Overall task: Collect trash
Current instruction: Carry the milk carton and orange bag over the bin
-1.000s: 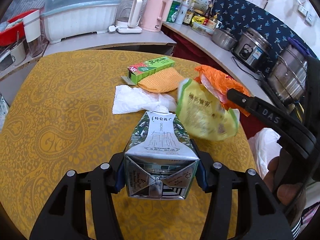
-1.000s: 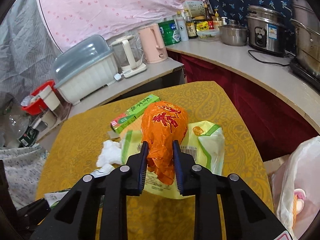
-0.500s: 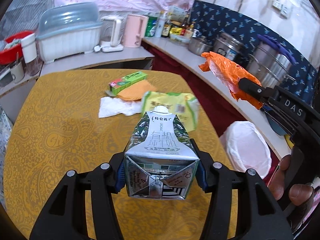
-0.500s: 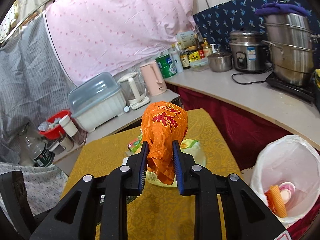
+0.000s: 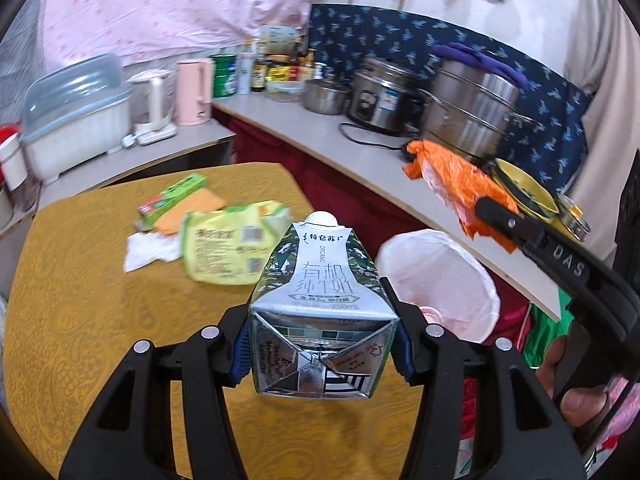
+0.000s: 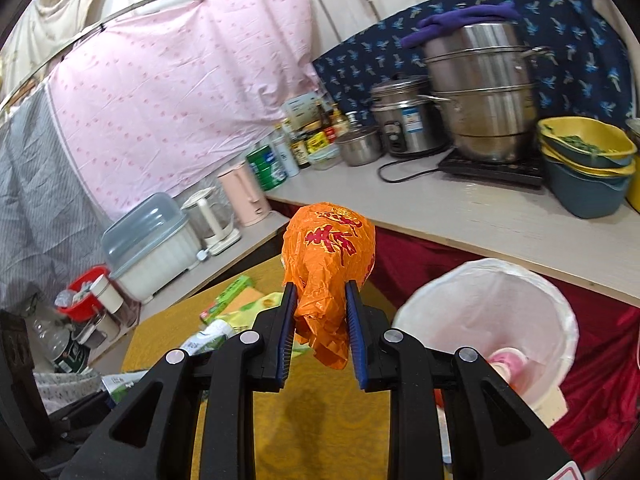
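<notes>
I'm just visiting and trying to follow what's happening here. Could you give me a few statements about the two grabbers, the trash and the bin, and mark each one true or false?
1. The left gripper is shut on a milk carton. True.
2. The right gripper is open, holding nothing. False: it is shut on an orange plastic bag.
3. The trash bin has a white liner and sits beside the table, below the counter edge. True.
4. The yellow-green snack bag is already in the bin. False: it lies on the table, next to a white tissue.
5. The milk carton's cap is missing. False: a white cap tops it.
</notes>
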